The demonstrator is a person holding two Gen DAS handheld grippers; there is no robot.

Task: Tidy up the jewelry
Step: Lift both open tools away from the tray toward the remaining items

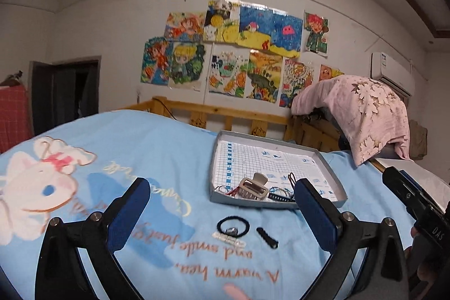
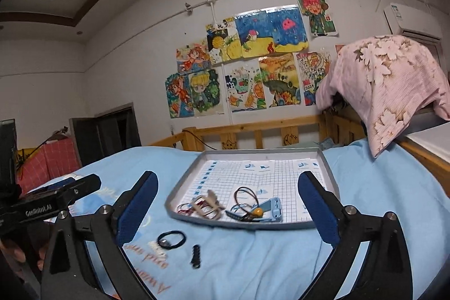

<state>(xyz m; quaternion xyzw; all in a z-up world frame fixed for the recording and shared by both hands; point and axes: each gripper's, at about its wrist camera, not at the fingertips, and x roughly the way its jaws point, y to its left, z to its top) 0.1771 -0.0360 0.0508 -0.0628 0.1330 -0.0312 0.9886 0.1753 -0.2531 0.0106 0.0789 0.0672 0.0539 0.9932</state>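
While both grippers hung wide apart and empty above the bed, three pieces lay loose short of the tray.

Low in the frame, the left gripper [image 1: 222, 204] and right gripper [image 2: 227, 201] bracketed the blue bedsheet [image 1: 157, 148], likely poised to choose a pick. Lower centre lay a black hair tie [image 1: 234, 225], a pale barrette [image 1: 229, 238] touching its near edge with its long axis running left to right, and just beside them a black clip [image 1: 267, 238] angled toward the lower right. Beyond, mid-frame, the grey tray [image 1: 329, 167] already held a beige claw clip [image 1: 253, 186], thin elastics and a blue clip [image 2: 271, 208], so sorting looked partway done.
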